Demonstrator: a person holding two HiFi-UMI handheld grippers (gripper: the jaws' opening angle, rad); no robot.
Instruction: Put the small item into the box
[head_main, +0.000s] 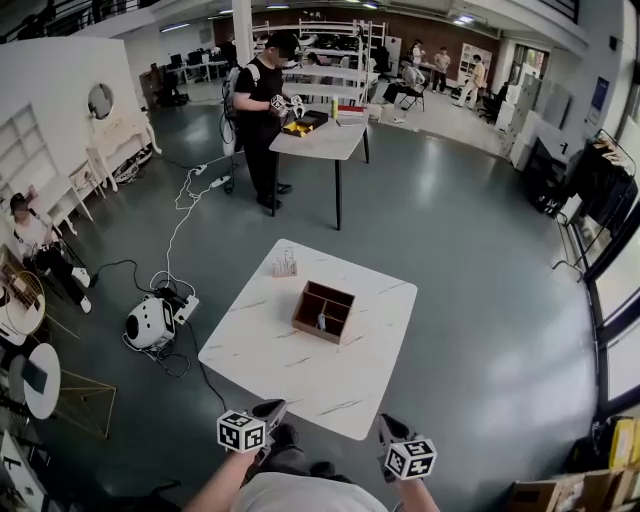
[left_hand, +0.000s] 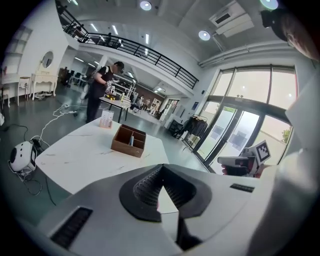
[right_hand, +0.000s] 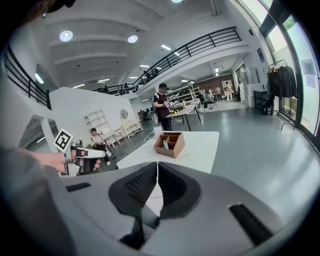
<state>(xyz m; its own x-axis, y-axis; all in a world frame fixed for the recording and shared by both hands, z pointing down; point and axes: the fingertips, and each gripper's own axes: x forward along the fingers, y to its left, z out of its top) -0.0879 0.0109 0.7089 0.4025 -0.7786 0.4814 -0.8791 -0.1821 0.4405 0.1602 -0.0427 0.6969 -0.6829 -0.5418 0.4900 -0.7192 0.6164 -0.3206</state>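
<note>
Short of the white table (head_main: 300, 370), left gripper (head_main: 273, 406) and right gripper (head_main: 386, 421) point toward it, jaws closed and empty.

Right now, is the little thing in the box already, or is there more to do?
Done, it seems: a small pale item stands in one compartment of the brown box. In hand: nothing; left gripper and right gripper are shut, empty, short of the white table. Left: probably nothing; no loose small item shows there, only a clear rack.
</note>
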